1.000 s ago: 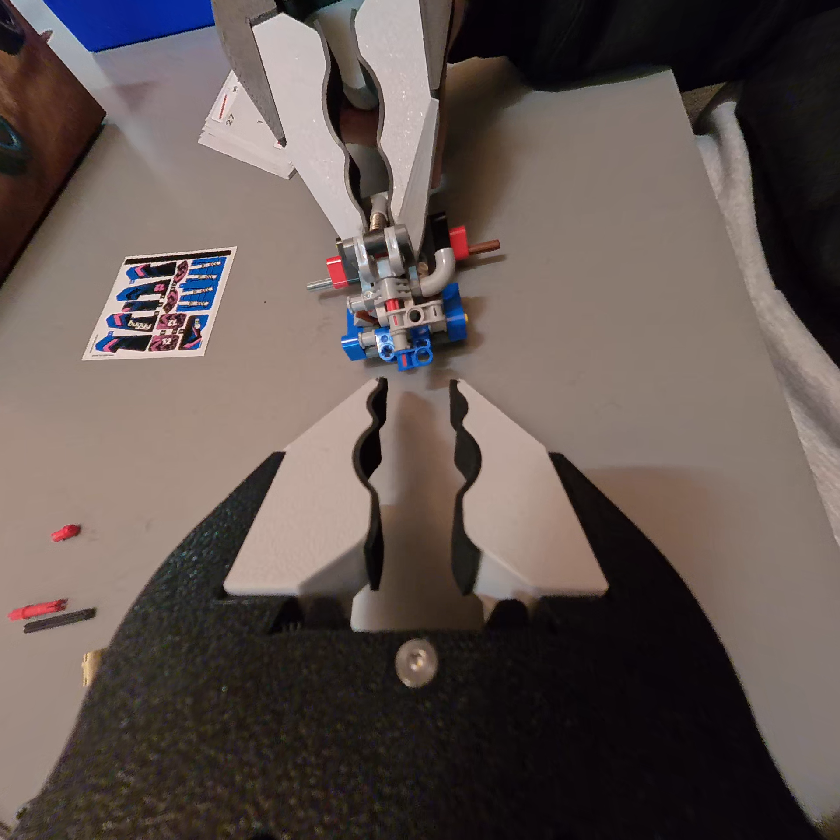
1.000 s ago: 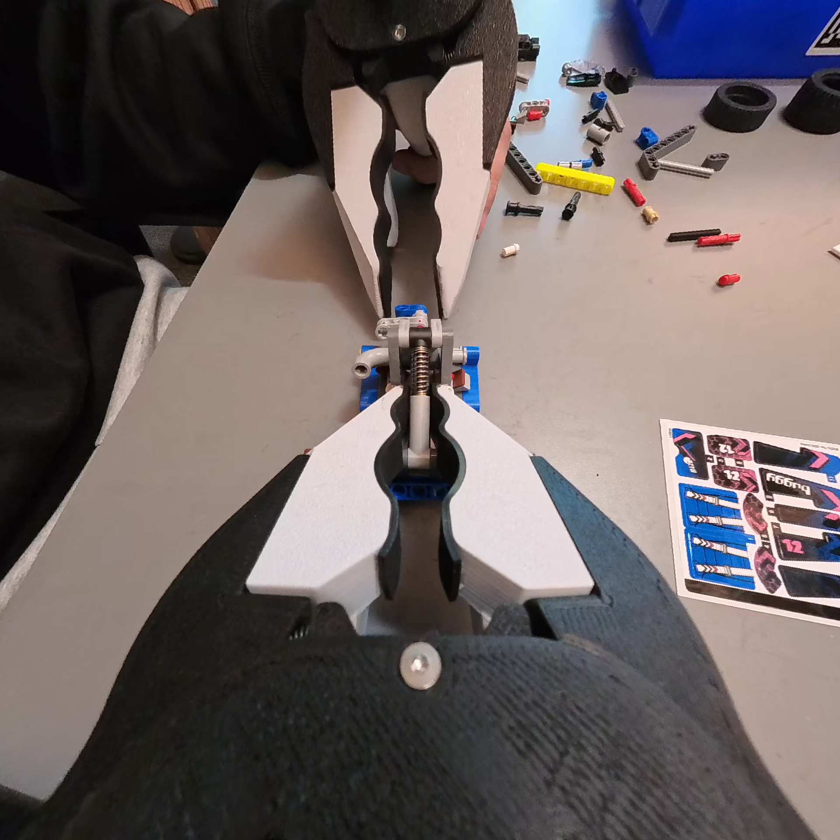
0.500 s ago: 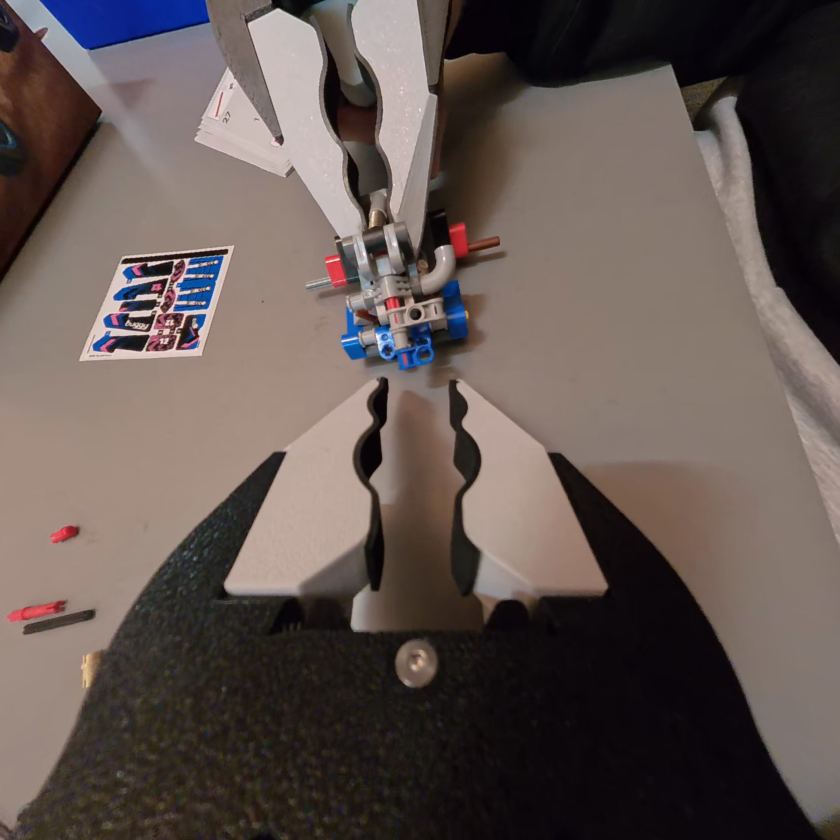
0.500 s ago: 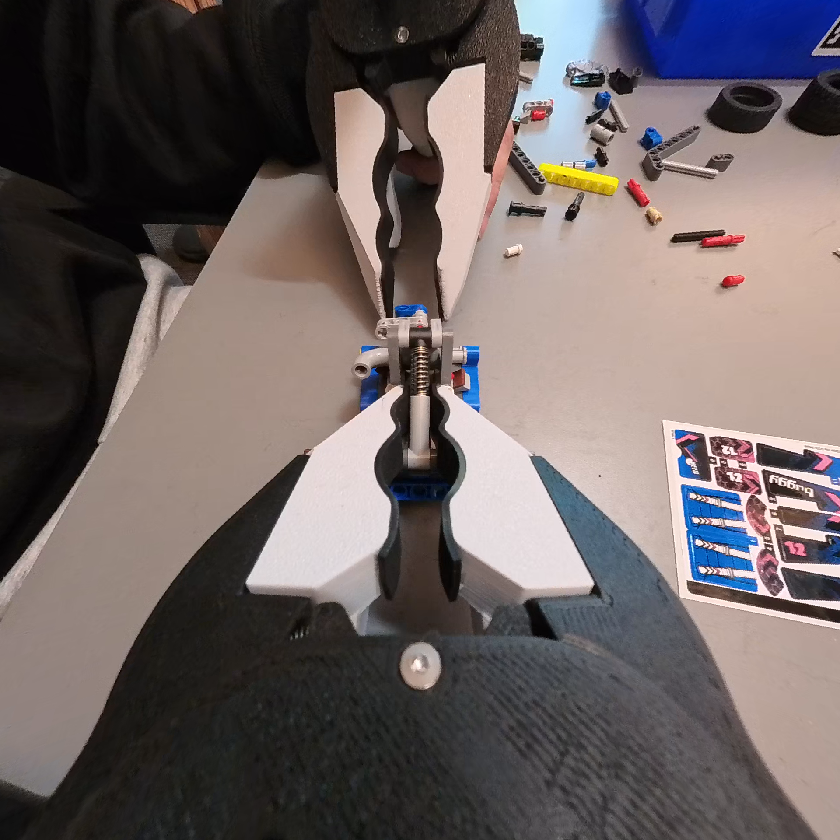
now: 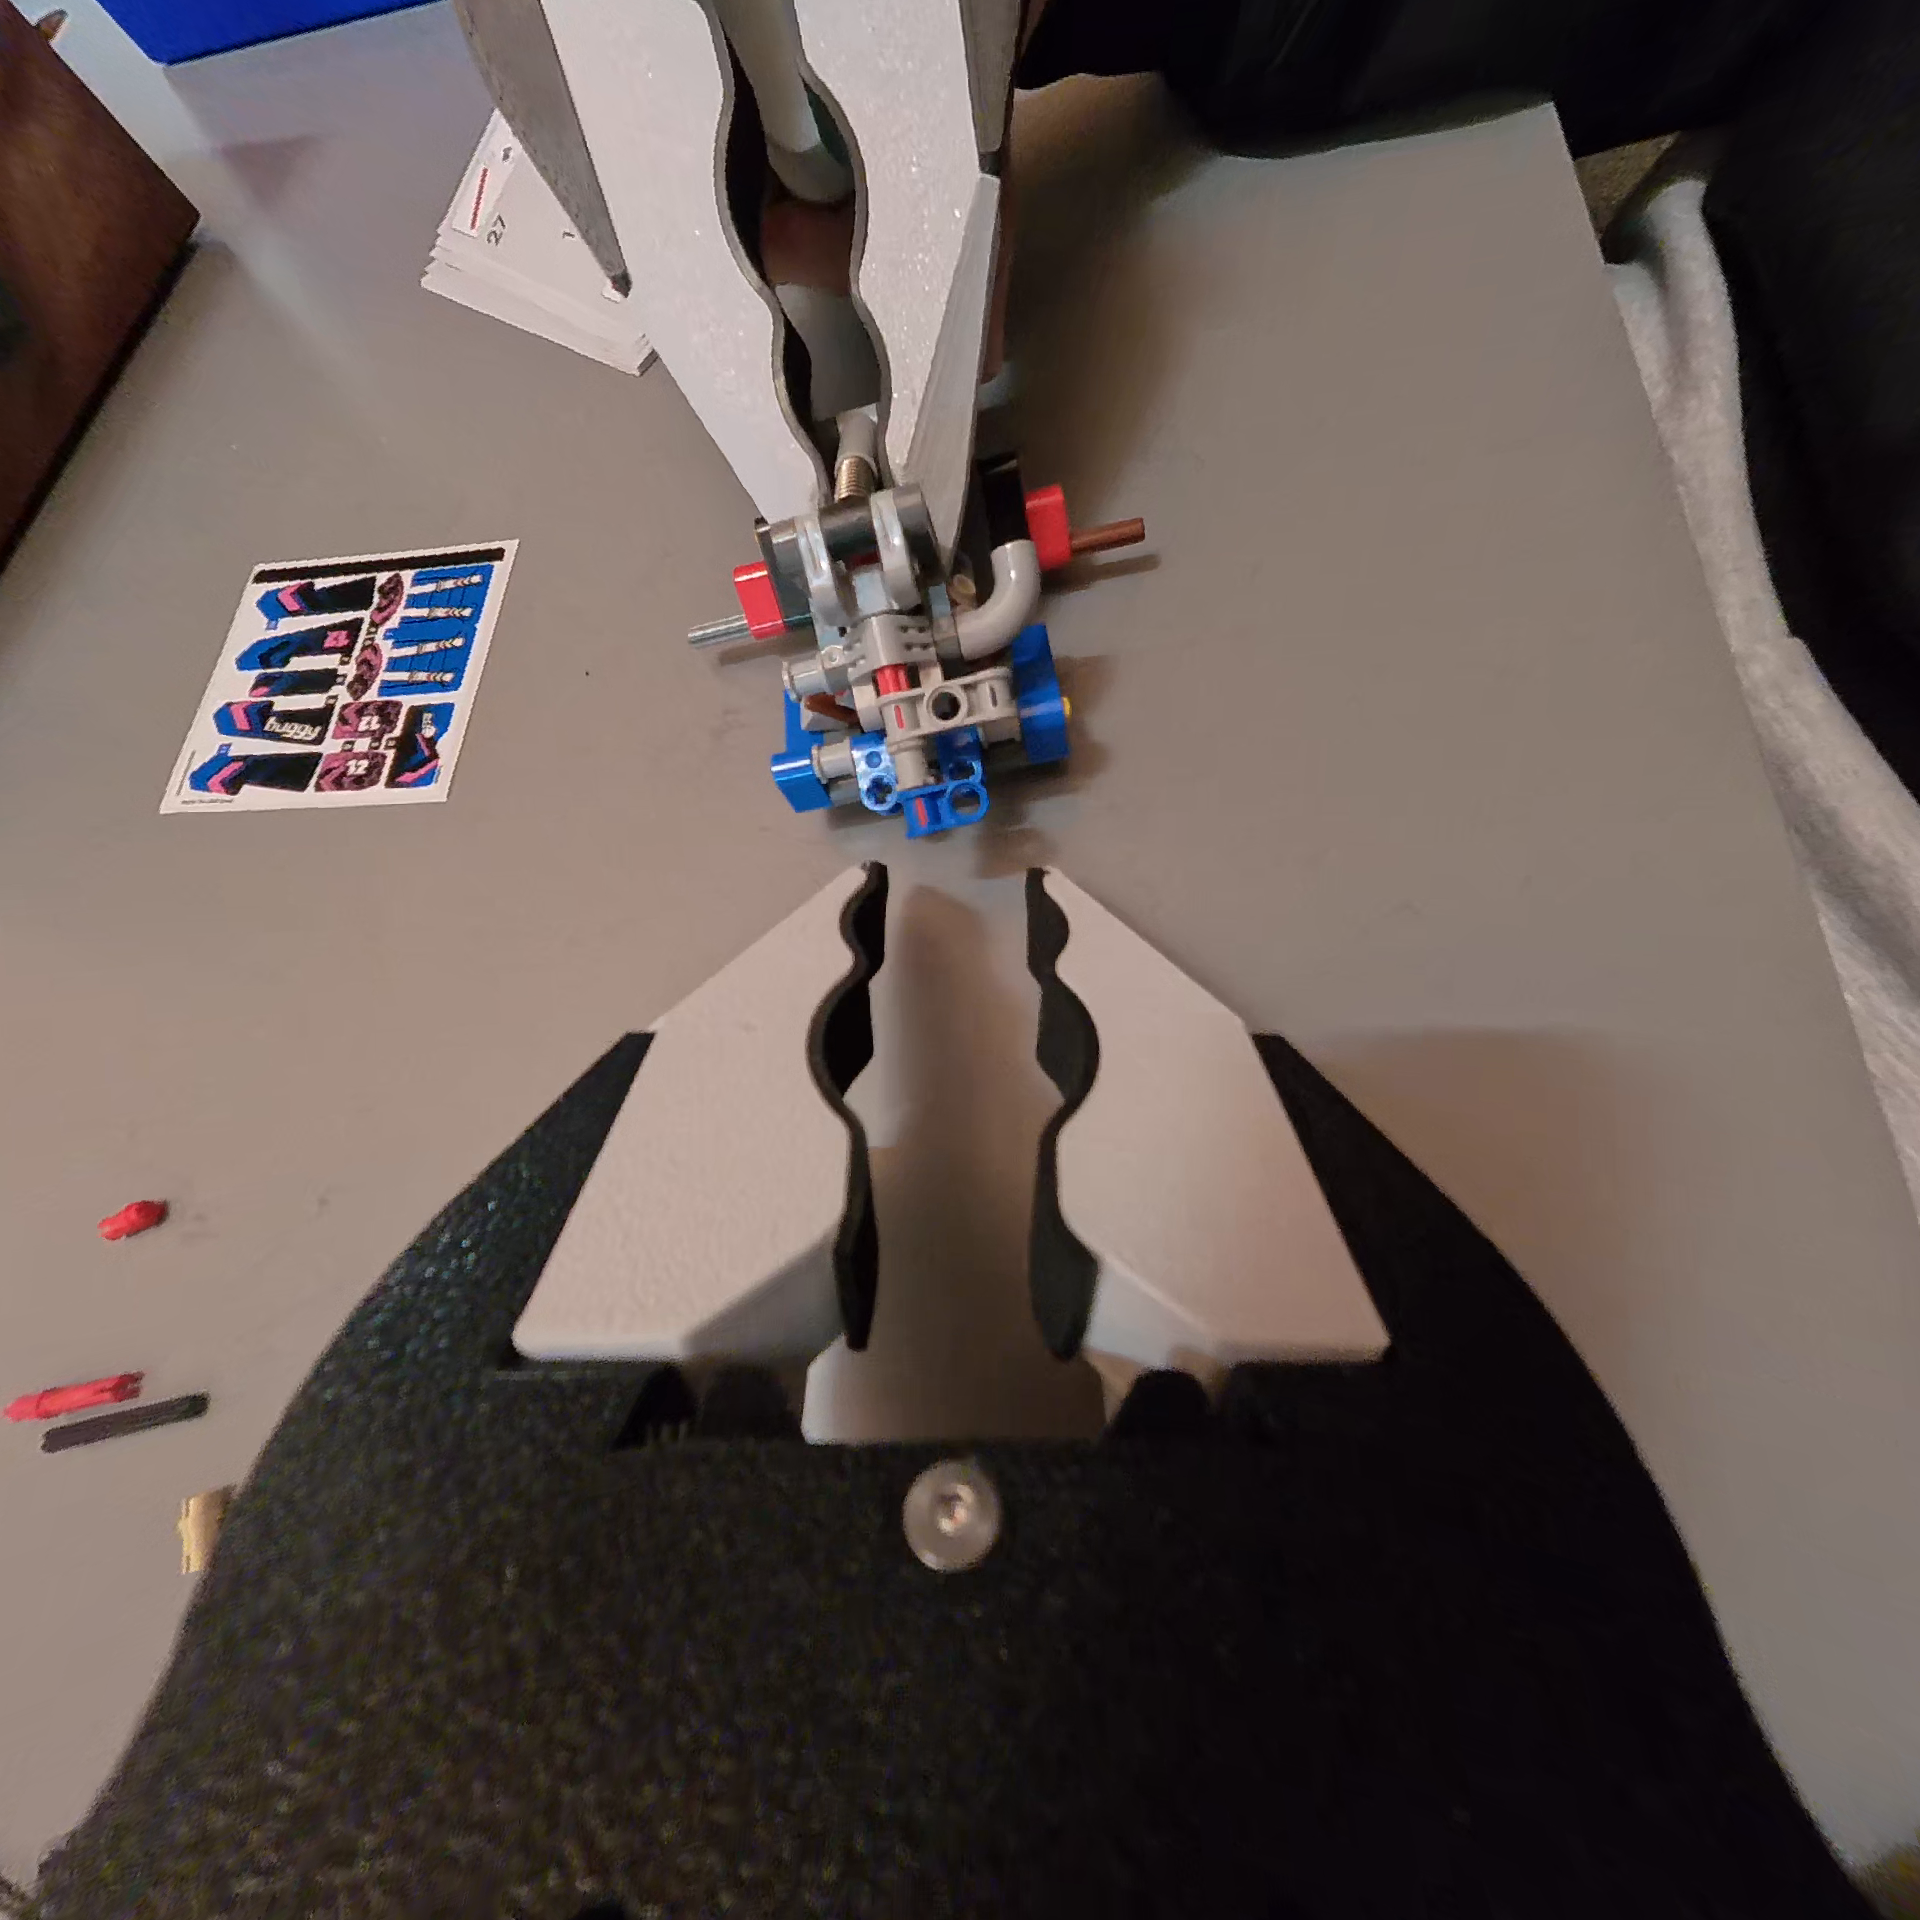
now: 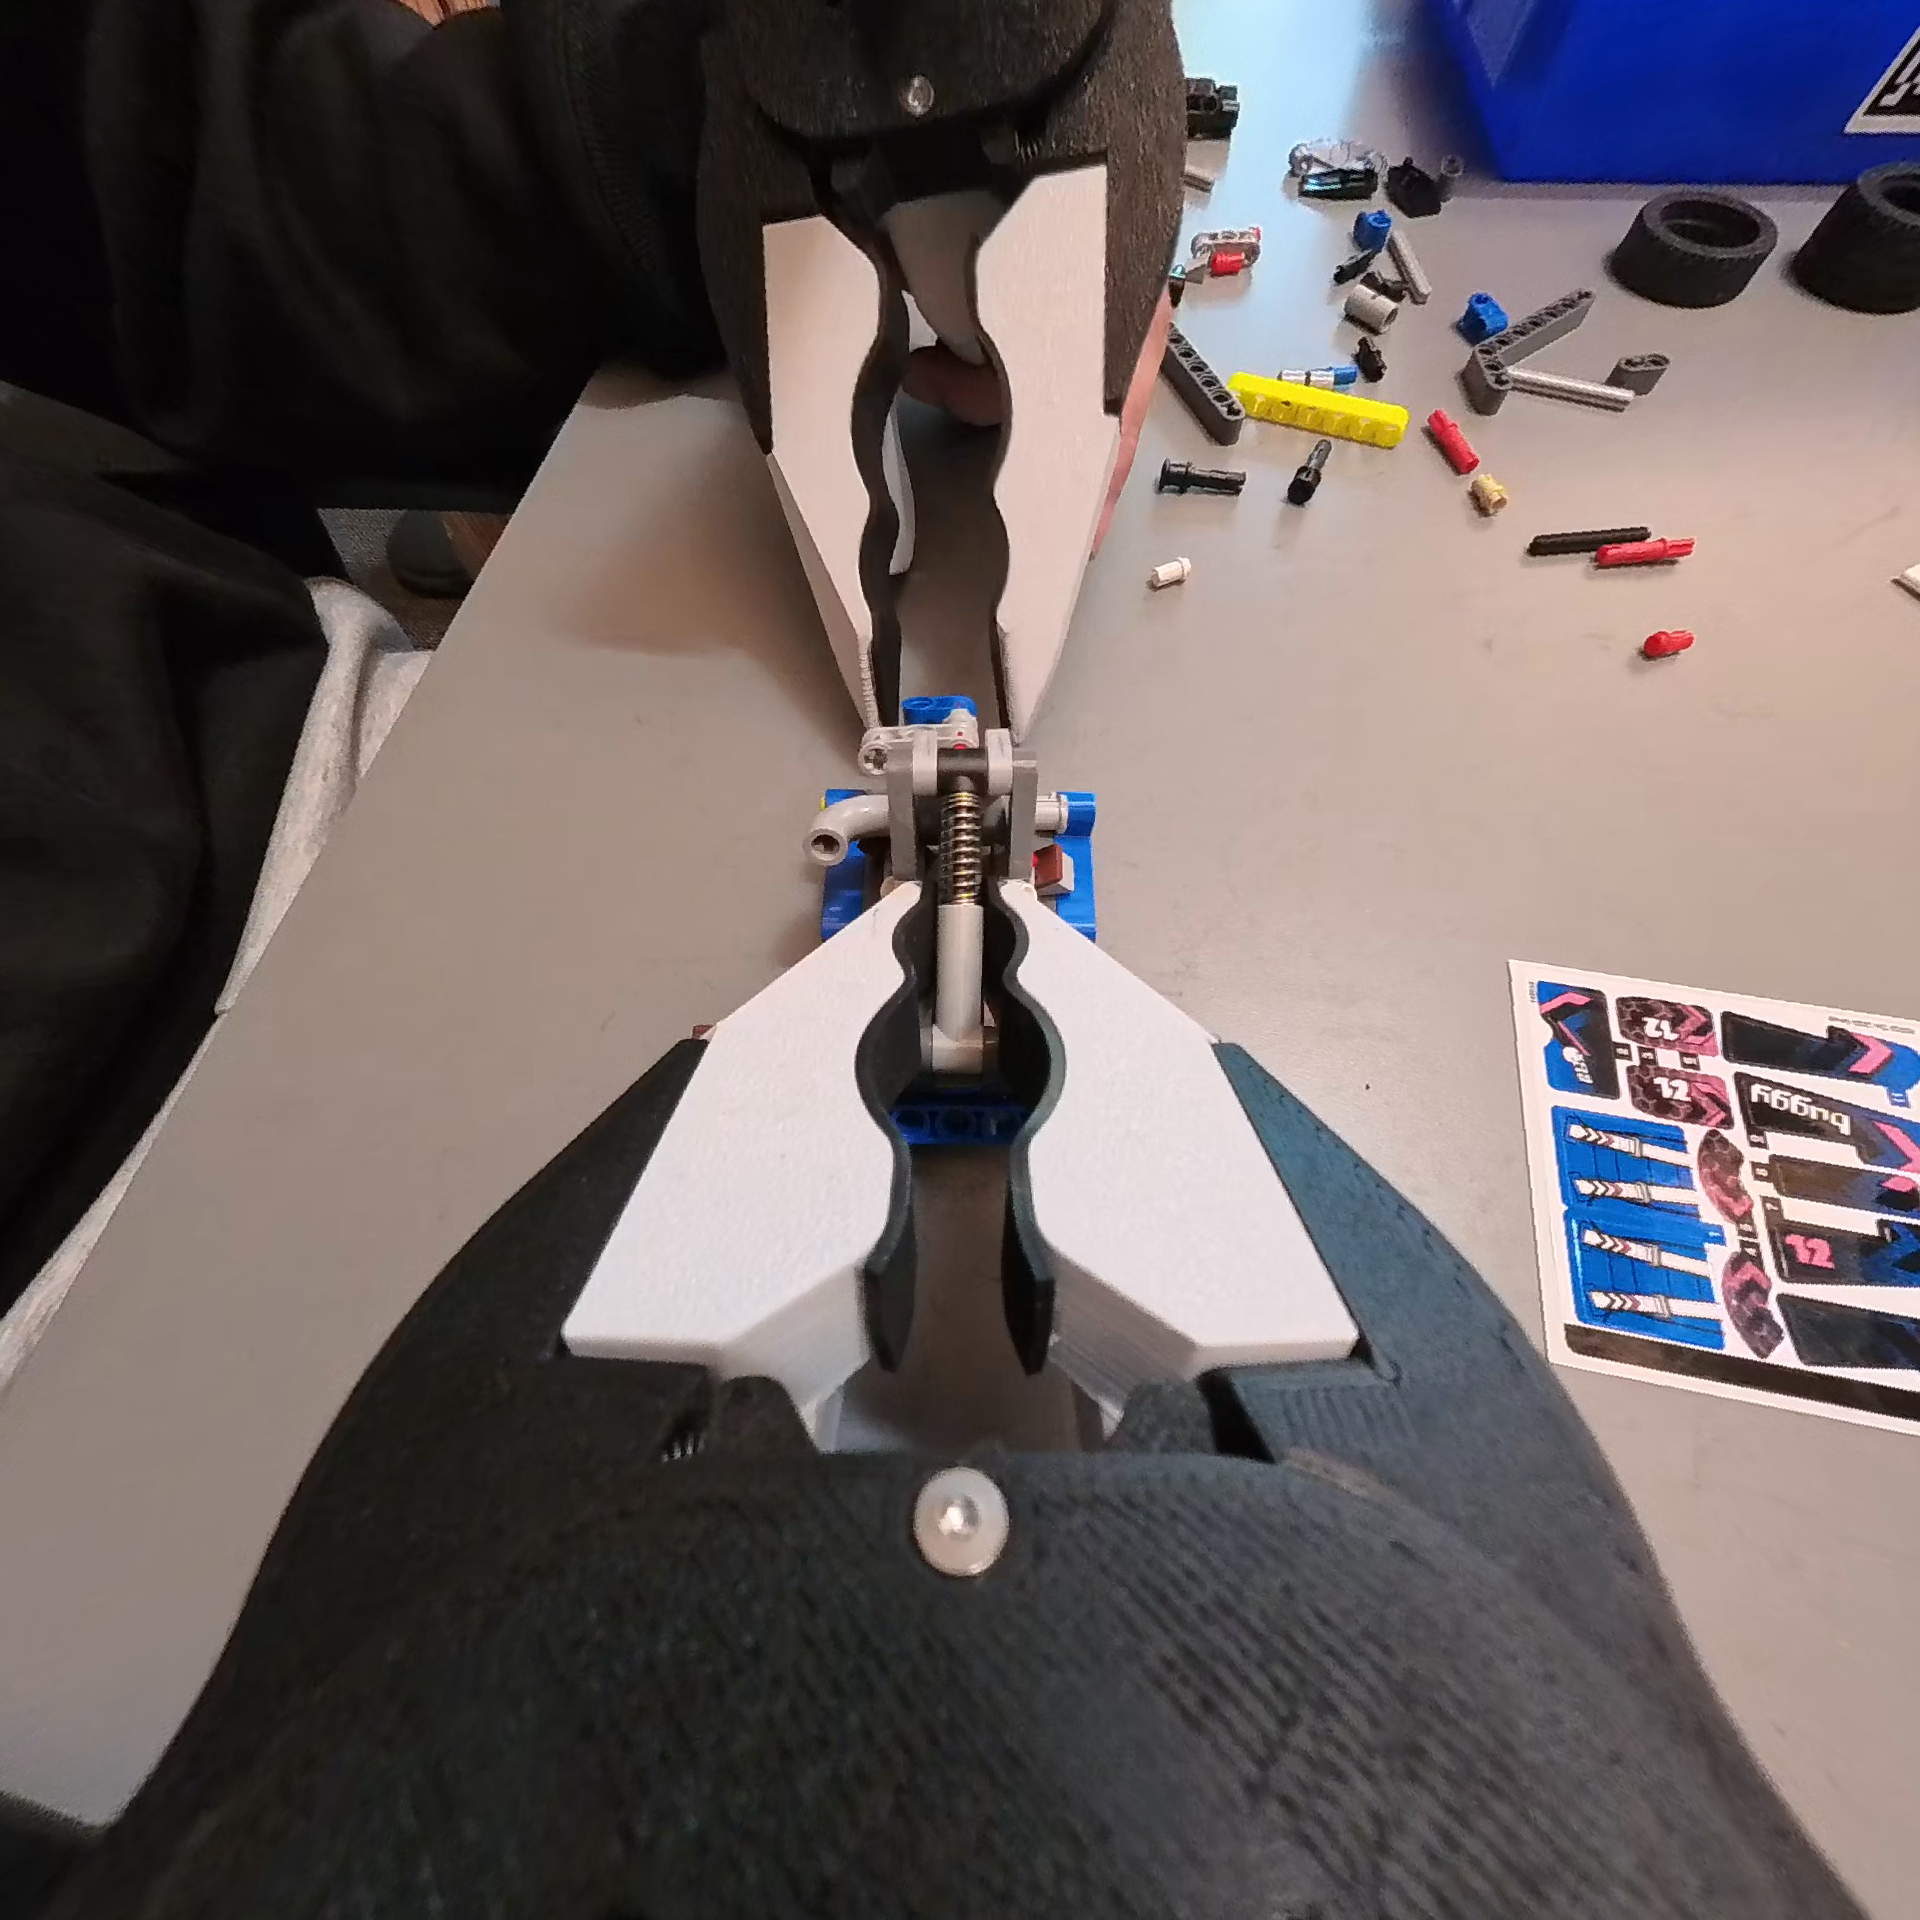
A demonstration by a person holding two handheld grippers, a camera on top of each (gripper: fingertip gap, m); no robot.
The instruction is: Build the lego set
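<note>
The left gripper (image 5: 954, 883) fills the lower half of its own view, pointing up the frame, its two pale fingers (image 5: 727, 1091) parted with a clear gap and nothing between them. The right gripper (image 6: 958, 899) fills the lower half of its view, fingers drawn close together around a grey shaft. In the left view it reaches down from the top centre, tips pointed toward the left gripper's, the two well apart.
</note>
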